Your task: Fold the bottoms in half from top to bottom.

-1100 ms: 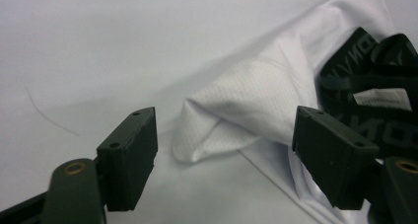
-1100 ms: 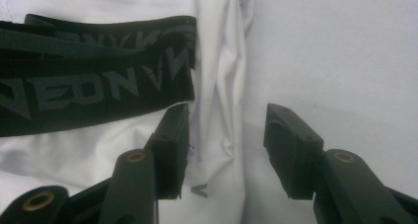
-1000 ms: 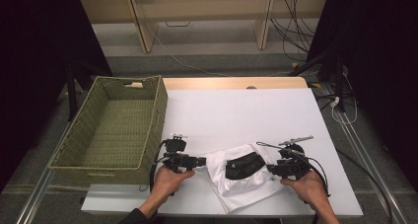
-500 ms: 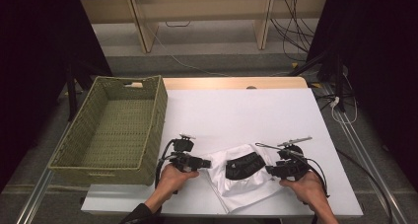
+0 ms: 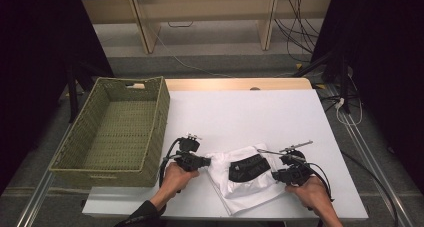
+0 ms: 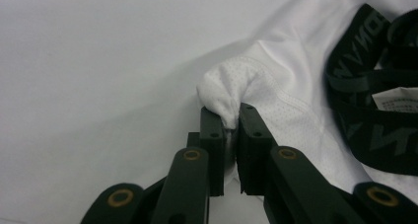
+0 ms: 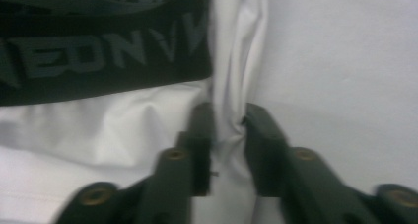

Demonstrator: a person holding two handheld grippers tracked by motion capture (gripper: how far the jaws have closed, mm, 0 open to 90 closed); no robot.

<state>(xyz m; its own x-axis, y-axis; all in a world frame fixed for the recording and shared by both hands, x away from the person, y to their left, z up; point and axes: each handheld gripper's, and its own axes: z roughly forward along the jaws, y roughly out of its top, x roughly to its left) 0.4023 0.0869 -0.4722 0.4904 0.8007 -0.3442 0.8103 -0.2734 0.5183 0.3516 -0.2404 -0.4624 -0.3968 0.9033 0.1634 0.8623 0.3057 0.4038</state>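
High view overhead; gripper views close, sharing garment (image 5: 245,174)

the high view is evenly lit from overhead: the white worktop (image 5: 240,117) is bright, while the room's sides fall into near black. shadows are soft and short (a faint one sits under the woven basket (image 5: 117,129)). detail there is slightly soft and grainy. the left gripper view is sharp on the white cloth (image 6: 276,86), with a grey shadow beside it. the right gripper view is blurred throughout, its edges smeared.
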